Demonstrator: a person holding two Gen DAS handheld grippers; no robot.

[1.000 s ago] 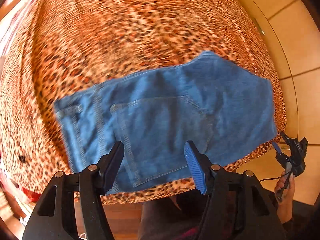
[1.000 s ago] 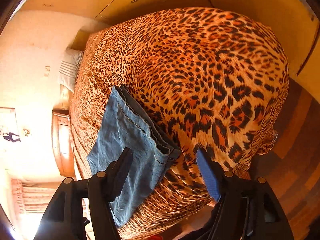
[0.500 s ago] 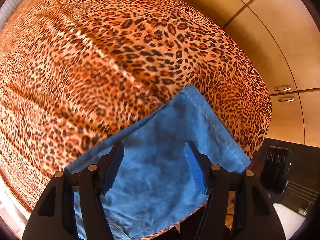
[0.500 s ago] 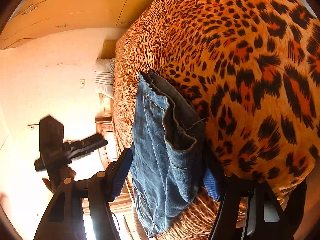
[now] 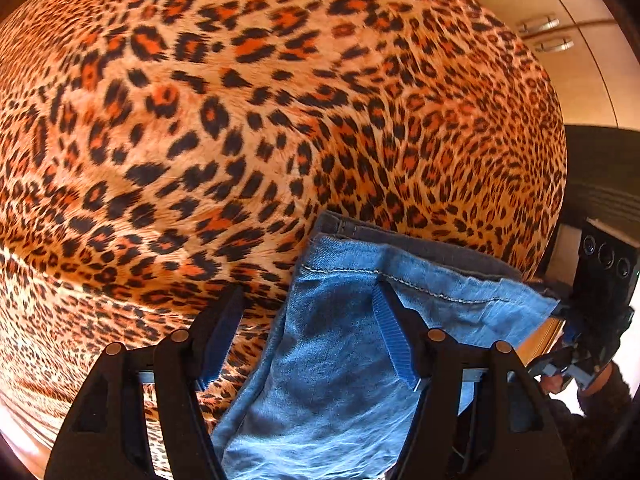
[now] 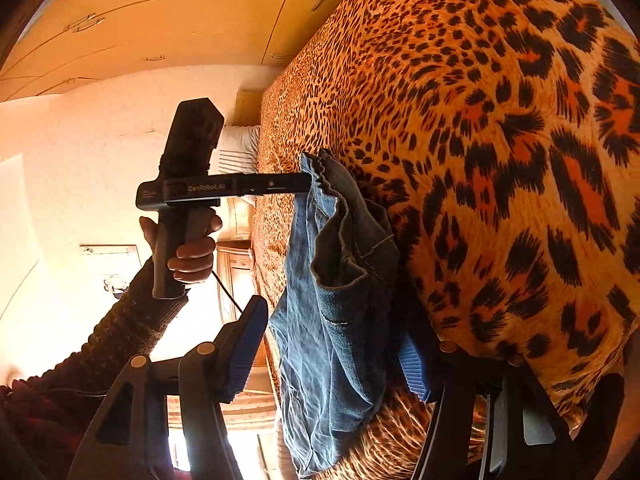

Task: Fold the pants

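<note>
Folded blue denim pants (image 5: 344, 360) lie near the front edge of a leopard-print bed (image 5: 240, 120). My left gripper (image 5: 310, 332) is open, straddling the pants' left folded corner, one finger on the bedspread, one over the denim. My right gripper (image 6: 334, 348) is open with its jaws on either side of the pants' layered edge (image 6: 340, 280). In the right wrist view the left gripper (image 6: 308, 184) reaches in from the left, its tip at the denim's far corner. In the left wrist view the right gripper (image 5: 568, 320) sits at the pants' right corner.
Wooden wardrobe doors (image 6: 160, 20) with metal handles (image 5: 544, 34) stand beyond the bed. A white pillow (image 6: 238, 152) lies at the bed's head. A wooden bedside cabinet (image 6: 236, 264) stands beside the bed. The bedspread stretches wide beyond the pants.
Both grippers have moved down and in toward the folded pants, from hovering above to flanking its corners. Both stay open.
</note>
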